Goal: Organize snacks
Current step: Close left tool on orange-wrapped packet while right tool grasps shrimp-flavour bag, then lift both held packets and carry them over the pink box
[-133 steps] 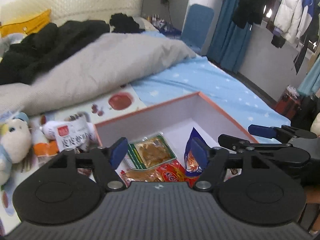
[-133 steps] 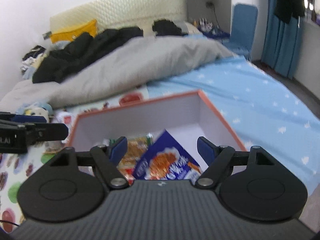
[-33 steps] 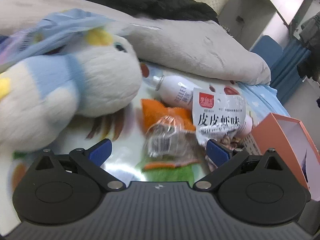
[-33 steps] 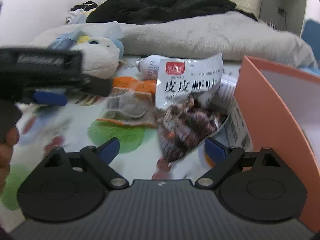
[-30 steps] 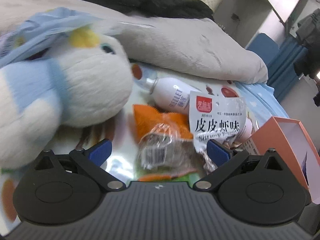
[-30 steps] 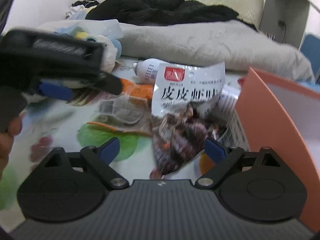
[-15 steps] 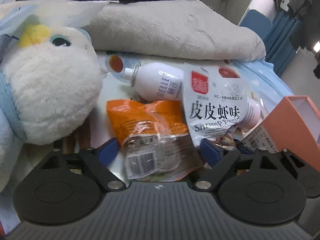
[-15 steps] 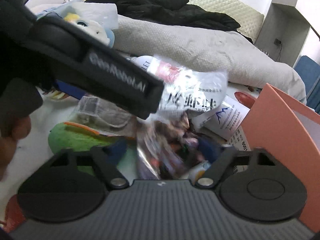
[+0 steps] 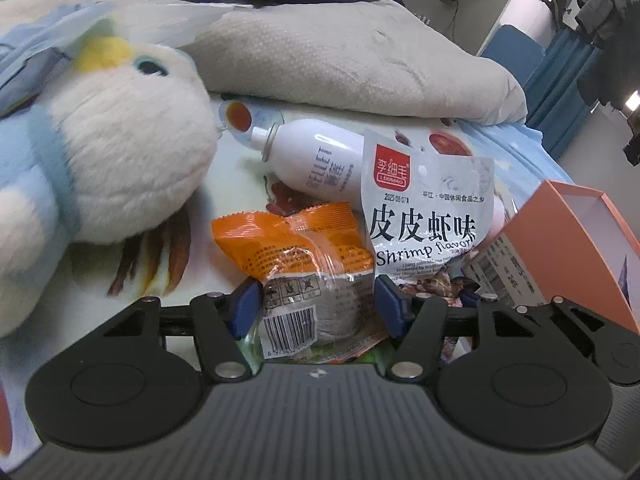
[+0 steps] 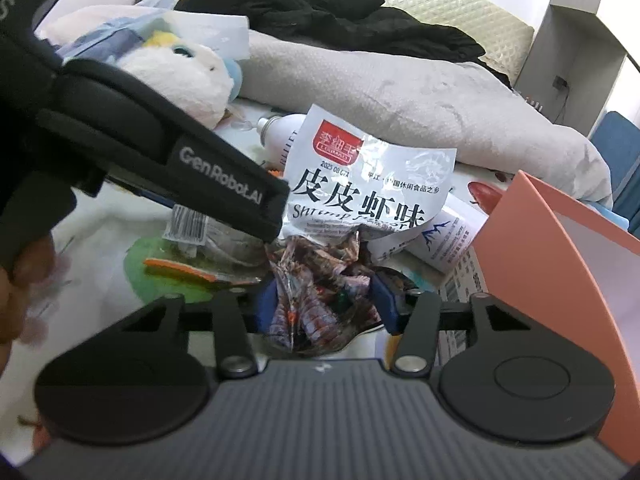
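An orange-and-clear snack packet [image 9: 296, 248] lies on the printed mat, between the blue pads of my left gripper [image 9: 319, 308]. Its jaws are closing; the pads stand at the wrapper's edges without visibly squeezing it. Beside it to the right is a silver shrimp-flavour snack bag [image 9: 424, 216]. My right gripper [image 10: 325, 304] is closing on that bag's [image 10: 360, 188] crumpled lower end, which is pinched between the pads. The open orange box [image 10: 540, 248] stands just right of both grippers. In the right wrist view the left gripper's body [image 10: 200, 172] crosses the left side.
A white and blue plush toy [image 9: 100, 152] lies at the left, and a white bottle [image 9: 316, 160] lies behind the snacks. A white barcoded carton [image 10: 432, 236] rests against the box [image 9: 568, 248]. A grey duvet [image 9: 360, 52] and dark clothes fill the back. A hand [image 10: 16, 280] holds the left gripper.
Both grippers moved in low over the snacks. The left jaws narrowed from wide apart to the orange packet's edges. The right jaws narrowed onto the shrimp bag, which crumpled.
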`<state>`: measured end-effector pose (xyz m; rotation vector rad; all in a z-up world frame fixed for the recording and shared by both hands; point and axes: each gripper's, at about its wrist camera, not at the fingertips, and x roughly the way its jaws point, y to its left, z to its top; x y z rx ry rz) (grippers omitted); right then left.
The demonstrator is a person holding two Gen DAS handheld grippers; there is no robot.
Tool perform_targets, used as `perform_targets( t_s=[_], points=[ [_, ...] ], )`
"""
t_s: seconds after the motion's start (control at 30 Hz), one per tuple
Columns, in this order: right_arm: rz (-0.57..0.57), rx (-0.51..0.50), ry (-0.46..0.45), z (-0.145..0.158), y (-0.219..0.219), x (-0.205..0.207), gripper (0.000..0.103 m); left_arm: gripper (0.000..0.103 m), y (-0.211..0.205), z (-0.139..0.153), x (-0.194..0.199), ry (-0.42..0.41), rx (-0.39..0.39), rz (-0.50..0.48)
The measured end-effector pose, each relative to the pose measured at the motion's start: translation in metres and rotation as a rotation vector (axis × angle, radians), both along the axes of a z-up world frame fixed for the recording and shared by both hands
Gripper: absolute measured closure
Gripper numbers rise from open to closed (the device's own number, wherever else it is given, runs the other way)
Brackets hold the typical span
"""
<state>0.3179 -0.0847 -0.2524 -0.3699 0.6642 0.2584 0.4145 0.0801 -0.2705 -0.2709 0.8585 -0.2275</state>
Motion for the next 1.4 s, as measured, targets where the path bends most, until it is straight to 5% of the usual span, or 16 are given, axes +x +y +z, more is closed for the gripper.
perform_targets(
  t_s=[0.37,0.8,1.13,1.4],
  points=[
    [0.019,-0.002,0.05,0.009,-0.013,-0.041,0.061,0.052,0.015,0.013,-0.07,0.034,-0.026,0.077],
    [0.036,-0.004,0.142,0.02,-0.03,-0.112,0.062,0.055,0.015,0.008,-0.179,0.099,-0.074,0.11],
    [0.051,0.037,0.2,0.043,-0.041,-0.15,0.062,0.058,0.009,0.021,-0.24,0.109,-0.025,0.174],
    [0.056,0.032,0.213,0.055,-0.05,-0.162,0.063,0.059,0.009,0.032,-0.268,0.131,-0.11,0.24]
  ],
)
